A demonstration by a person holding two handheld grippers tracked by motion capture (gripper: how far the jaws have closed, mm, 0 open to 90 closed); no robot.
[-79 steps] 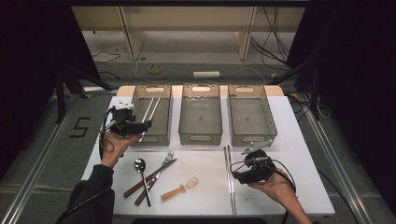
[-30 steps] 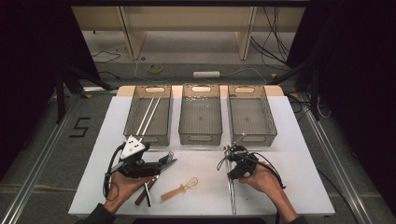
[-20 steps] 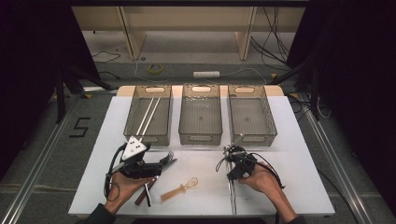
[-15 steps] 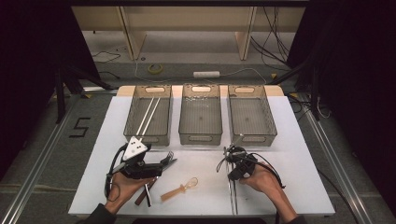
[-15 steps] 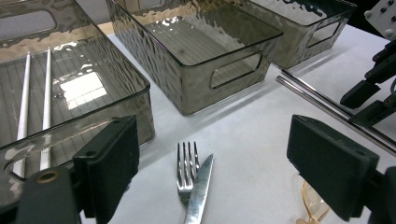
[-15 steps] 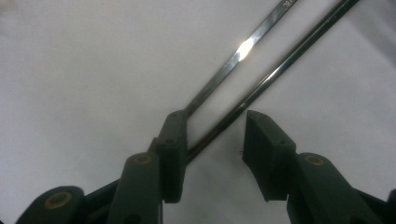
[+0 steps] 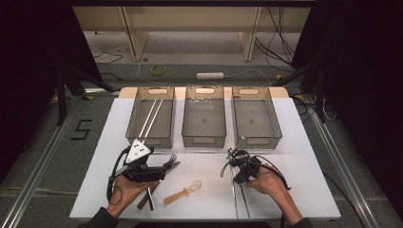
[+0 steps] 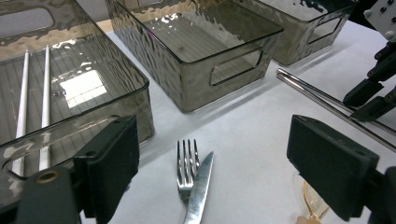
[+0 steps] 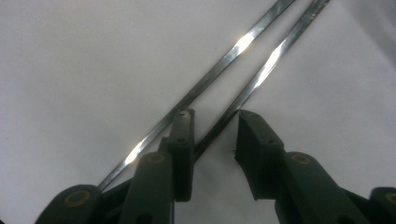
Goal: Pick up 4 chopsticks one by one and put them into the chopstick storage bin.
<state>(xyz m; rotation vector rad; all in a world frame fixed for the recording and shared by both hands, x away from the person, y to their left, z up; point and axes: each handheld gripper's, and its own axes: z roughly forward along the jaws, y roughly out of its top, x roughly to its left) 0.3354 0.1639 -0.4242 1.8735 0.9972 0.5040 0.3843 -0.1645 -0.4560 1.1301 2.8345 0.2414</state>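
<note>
Right tongs stand over two steel chopsticks lying on the desk; the jaws have just been closing, one stick between them, not yet pinched. Left tongs gape wide above a fork and knife.

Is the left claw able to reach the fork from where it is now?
Probably yes. The left claw stands open with the fork directly ahead on the table; a knife lies against it, so both may get pinched.

Bright overhead light on the white table; dark surroundings; glare on blurred metal chopsticks.
</note>
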